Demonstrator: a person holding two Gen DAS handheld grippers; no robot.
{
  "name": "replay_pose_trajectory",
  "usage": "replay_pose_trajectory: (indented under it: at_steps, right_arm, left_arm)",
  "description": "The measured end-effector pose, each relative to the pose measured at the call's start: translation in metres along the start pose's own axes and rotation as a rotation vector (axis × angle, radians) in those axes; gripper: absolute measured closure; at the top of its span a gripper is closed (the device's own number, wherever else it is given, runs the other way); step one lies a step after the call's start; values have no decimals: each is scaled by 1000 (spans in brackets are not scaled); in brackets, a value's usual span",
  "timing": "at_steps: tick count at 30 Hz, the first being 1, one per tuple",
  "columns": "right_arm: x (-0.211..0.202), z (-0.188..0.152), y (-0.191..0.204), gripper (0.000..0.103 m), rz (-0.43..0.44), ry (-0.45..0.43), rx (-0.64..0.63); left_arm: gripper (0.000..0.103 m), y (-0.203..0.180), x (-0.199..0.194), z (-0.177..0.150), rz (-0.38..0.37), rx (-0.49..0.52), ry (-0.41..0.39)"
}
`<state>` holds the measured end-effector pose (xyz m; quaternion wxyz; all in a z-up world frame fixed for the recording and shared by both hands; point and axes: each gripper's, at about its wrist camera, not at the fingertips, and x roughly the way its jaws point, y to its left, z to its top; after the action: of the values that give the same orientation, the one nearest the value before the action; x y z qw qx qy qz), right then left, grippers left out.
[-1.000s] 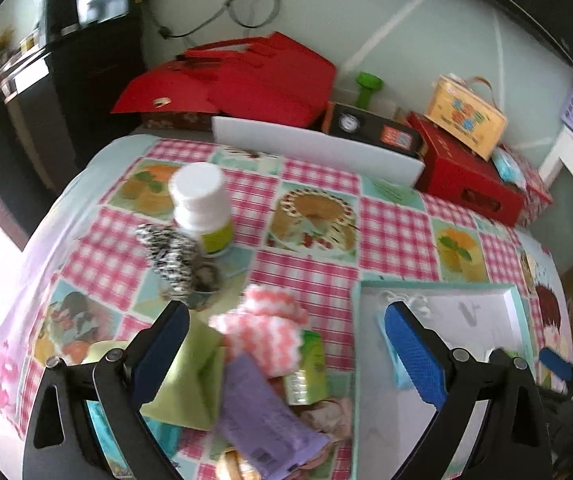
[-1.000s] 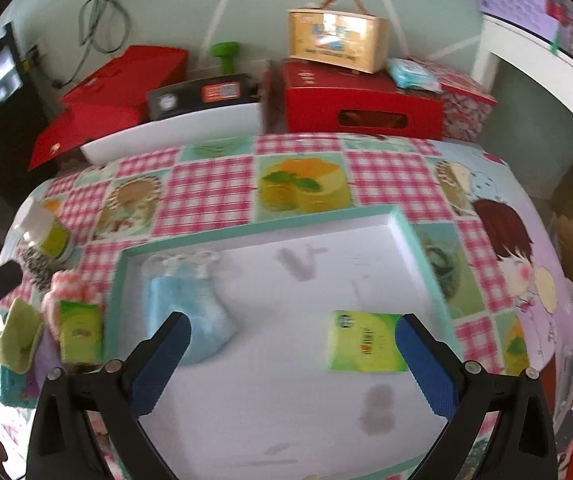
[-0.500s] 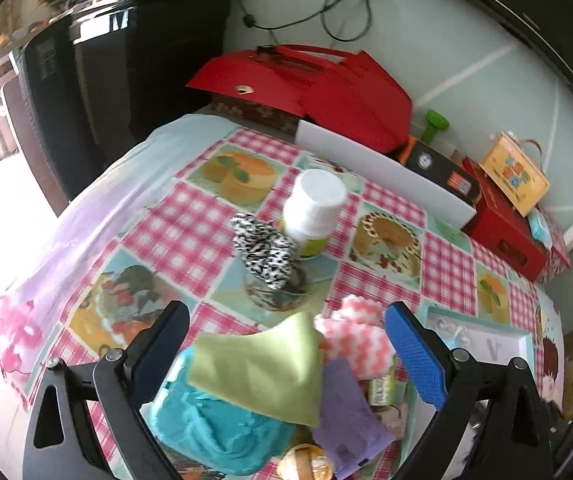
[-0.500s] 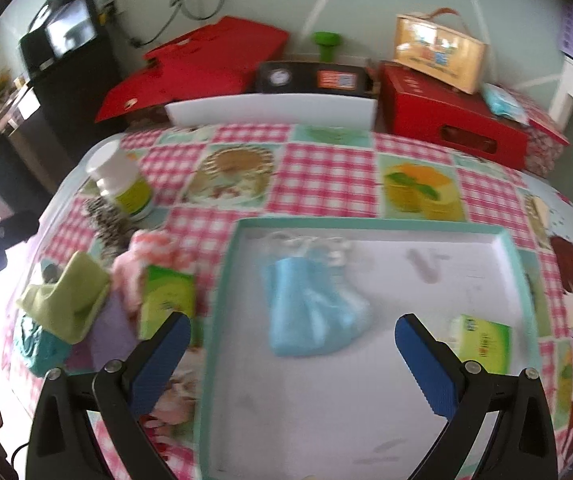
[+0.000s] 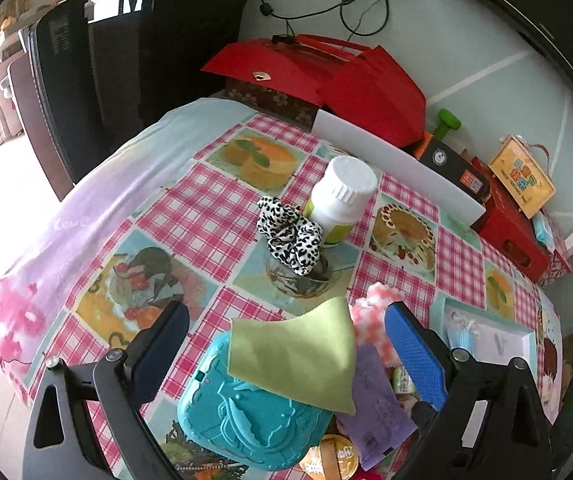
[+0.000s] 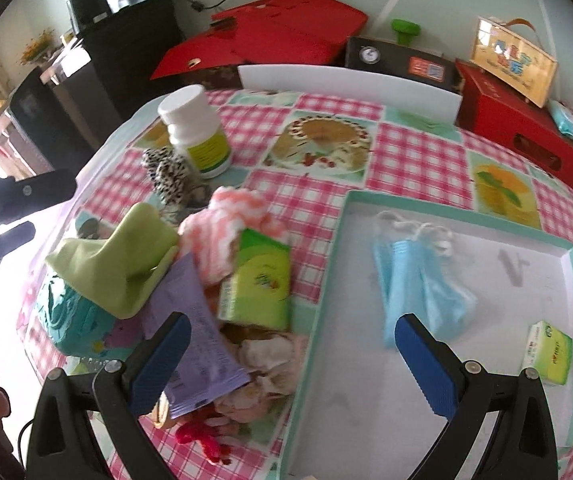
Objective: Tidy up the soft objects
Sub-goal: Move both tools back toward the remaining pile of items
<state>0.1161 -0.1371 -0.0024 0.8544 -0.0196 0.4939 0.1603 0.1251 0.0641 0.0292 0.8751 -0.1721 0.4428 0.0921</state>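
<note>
Soft objects lay heaped on the checked tablecloth (image 5: 206, 216) just left of the teal-rimmed tray (image 6: 338, 240), and the risks ran across the scene from that side. Farthest left sat a teal plastic case (image 5: 246, 412), hard rather than soft, with a green cloth (image 5: 298, 356) draped over it; the left gripper (image 5: 286, 344) hovered above this cloth with its jaws spread wide and nothing between them. A grab there could probably have pinched the case along with the cloth, or dragged the cloth and tipped what leaned on it. Behind stood a white pill bottle (image 5: 342, 204) touching a leopard-print scrunchie (image 5: 290, 236); a careless pull on the scrunchie looked likely to knock the upright bottle over. Further right, a purple sachet (image 6: 198, 336), a pink-and-white knitted piece (image 6: 222, 232) and a green tissue pack (image 6: 258, 280) overlapped, so lifting one might well have carried a neighbour up and dropped it short of the tray. The right gripper (image 6: 290, 356) hung over the tray's left rim, jaws parted and empty, and a descent there risked catching that rim. Inside the tray lay a blue face mask (image 6: 418, 280) and, well apart near the right wall, a second green tissue pack (image 6: 546, 356); the mask's loose ear loops could have snagged on a fingertip passing over.
</note>
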Motion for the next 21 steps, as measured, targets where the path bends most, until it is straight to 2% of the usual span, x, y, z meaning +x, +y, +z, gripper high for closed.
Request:
replay_pose_trajectory:
  at_steps: [11, 14, 21]
  right_arm:
    - [3, -4, 15, 0, 53, 18, -27]
    - [4, -6, 24, 0, 67, 21, -51]
    - [7, -9, 36, 0, 80, 27, -92]
  left_arm:
    - [5, -16, 13, -13, -43, 70, 58]
    - [5, -19, 11, -14, -40, 92, 48]
    - [15, -27, 13, -15, -44, 145, 50]
